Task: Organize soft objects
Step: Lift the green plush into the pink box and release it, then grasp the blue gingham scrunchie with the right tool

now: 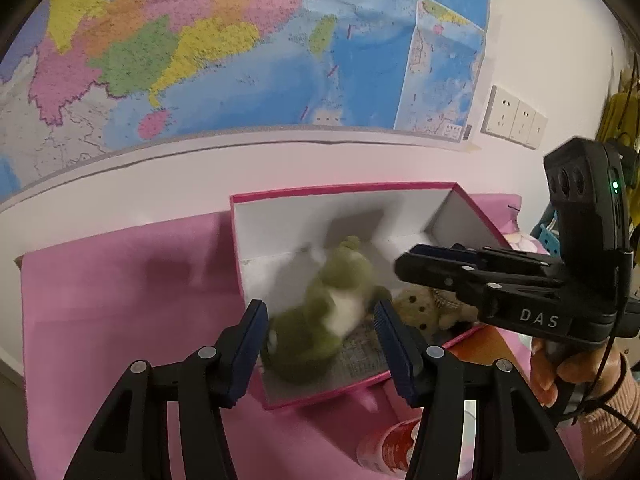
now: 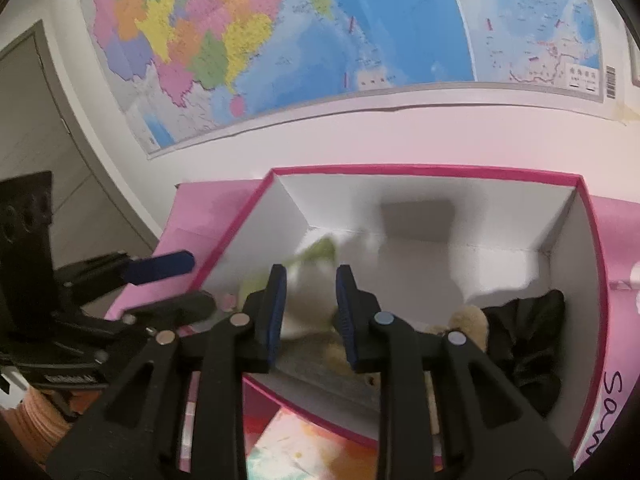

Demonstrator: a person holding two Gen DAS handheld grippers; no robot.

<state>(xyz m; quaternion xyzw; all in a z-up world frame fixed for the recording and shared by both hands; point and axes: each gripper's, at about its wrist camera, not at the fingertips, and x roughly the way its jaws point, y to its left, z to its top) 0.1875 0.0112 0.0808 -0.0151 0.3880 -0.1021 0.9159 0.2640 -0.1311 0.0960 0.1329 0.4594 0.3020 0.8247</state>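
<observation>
A pink cloth (image 1: 120, 300) covers the table below a wall map (image 1: 200, 48). On it stands an open box (image 1: 400, 196) with pink outside and white walls. The left gripper (image 1: 320, 344) hangs over the box's near left corner, its blue-padded jaws spread wide and holding nothing. Between and just beyond them a green plush (image 1: 332, 312), blurred, lies inside the box on its grey floor. To its right a tan bear (image 1: 420, 308) rests against the near wall, and the right wrist view shows a black cloth (image 2: 528, 332) in the right corner beside it. The right gripper (image 1: 400, 268) reaches in over the bear, its jaws moderately apart and empty, with the green plush seen in the gap beyond them.
</observation>
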